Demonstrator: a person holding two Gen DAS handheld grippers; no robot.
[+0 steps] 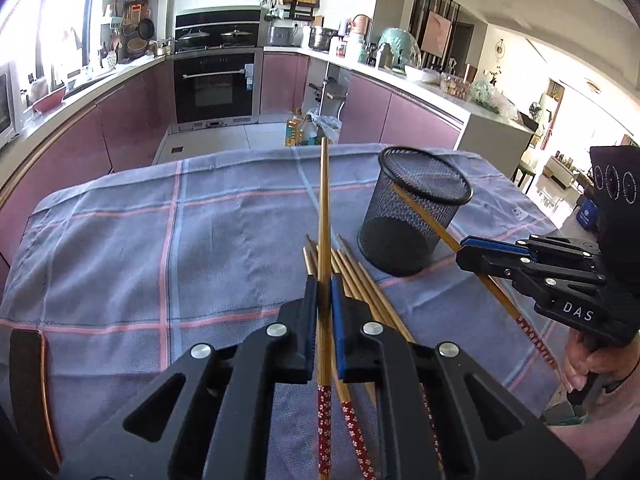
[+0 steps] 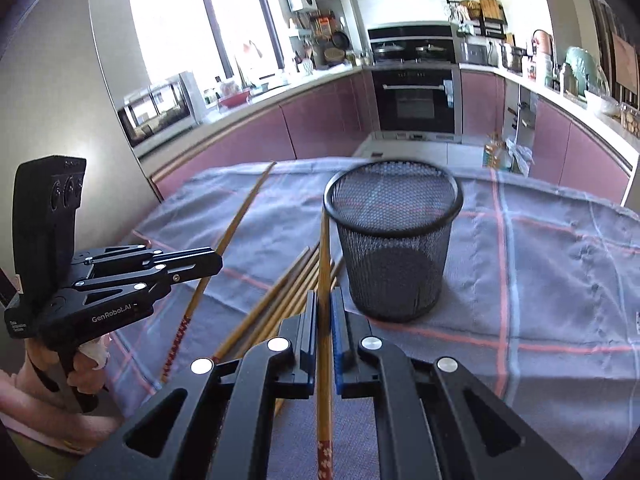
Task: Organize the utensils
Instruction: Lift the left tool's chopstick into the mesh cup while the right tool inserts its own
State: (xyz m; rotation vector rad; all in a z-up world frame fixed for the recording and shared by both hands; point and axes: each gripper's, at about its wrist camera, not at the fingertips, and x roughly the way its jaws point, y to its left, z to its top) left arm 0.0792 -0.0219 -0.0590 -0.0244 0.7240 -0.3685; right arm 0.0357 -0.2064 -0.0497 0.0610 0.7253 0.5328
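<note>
The left tongs (image 1: 323, 312) are clamping tightly on one chopstick (image 1: 324, 216), which is pointing up the middle of the frame. The right tongs (image 2: 324, 320) are gripping another chopstick (image 2: 325, 264) the same way. The remaining chopsticks (image 1: 356, 280) are lying on the cloth-covered worktop (image 1: 160, 240), just beside the mesh cup (image 1: 416, 216) at centre right.

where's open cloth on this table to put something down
Open: the wide stretch of checked cloth left of the loose chopsticks, and the patch right of the mesh cup toward the table's edge. Crowded: the near middle, where the loose chopsticks lie beside the cup and both tongs, left and right, each grip one chopstick.
</note>
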